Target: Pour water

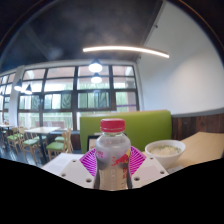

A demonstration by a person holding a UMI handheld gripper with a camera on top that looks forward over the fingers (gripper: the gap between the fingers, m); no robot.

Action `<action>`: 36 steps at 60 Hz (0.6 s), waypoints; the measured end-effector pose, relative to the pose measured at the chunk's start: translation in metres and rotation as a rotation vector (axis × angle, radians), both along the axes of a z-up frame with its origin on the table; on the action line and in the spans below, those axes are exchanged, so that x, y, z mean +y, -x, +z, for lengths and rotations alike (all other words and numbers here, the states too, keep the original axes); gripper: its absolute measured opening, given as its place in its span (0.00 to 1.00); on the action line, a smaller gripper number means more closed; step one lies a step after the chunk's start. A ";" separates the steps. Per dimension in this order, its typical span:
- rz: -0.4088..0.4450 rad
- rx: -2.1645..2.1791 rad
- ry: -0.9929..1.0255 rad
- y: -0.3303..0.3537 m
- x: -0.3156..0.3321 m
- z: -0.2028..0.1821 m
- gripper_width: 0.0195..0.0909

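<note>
A clear plastic water bottle (112, 150) with a red cap and a red-printed label stands upright between my fingers. My gripper (112, 164) is shut on the bottle, both pink pads (89, 160) pressing on its sides. A white bowl (165, 151) sits on the table to the right, beyond the fingers and a little apart from the bottle. The bottle's lower part is hidden.
A pale table (200, 150) stretches to the right under the bowl. Behind it is a green bench back (150, 128). Chairs and tables (40, 140) fill the room to the left, in front of large windows (70, 95).
</note>
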State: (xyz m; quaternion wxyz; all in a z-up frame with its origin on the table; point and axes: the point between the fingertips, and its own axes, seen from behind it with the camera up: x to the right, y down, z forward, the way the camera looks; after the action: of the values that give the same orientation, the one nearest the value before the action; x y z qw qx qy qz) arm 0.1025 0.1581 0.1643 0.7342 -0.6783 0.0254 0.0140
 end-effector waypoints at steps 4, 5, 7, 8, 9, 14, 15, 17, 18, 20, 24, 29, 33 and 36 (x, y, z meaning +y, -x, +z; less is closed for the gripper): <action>0.018 0.011 0.057 0.002 -0.004 -0.026 0.23; 0.025 0.015 0.064 -0.001 0.002 -0.037 0.23; 0.037 0.023 0.085 -0.004 0.011 -0.046 0.23; 0.043 0.026 0.091 -0.002 0.011 -0.048 0.23; 0.049 0.030 0.096 0.000 0.010 -0.050 0.23; 0.113 0.028 0.128 0.012 0.013 -0.068 0.26; 0.118 0.019 0.113 0.014 0.014 -0.063 0.25; 0.122 -0.013 0.112 0.018 0.016 -0.063 0.26; 0.127 -0.027 0.109 0.017 0.019 -0.065 0.26; 0.129 -0.044 0.105 0.019 0.021 -0.065 0.26; 0.122 -0.034 0.098 0.018 0.021 -0.066 0.26; 0.121 -0.026 0.087 0.019 0.022 -0.064 0.27; 0.119 -0.023 0.087 0.017 0.021 -0.064 0.31; 0.117 -0.026 0.088 0.016 0.020 -0.065 0.37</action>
State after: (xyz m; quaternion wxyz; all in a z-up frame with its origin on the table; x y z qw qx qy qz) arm 0.0868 0.1785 0.0995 0.7020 -0.7103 -0.0232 0.0469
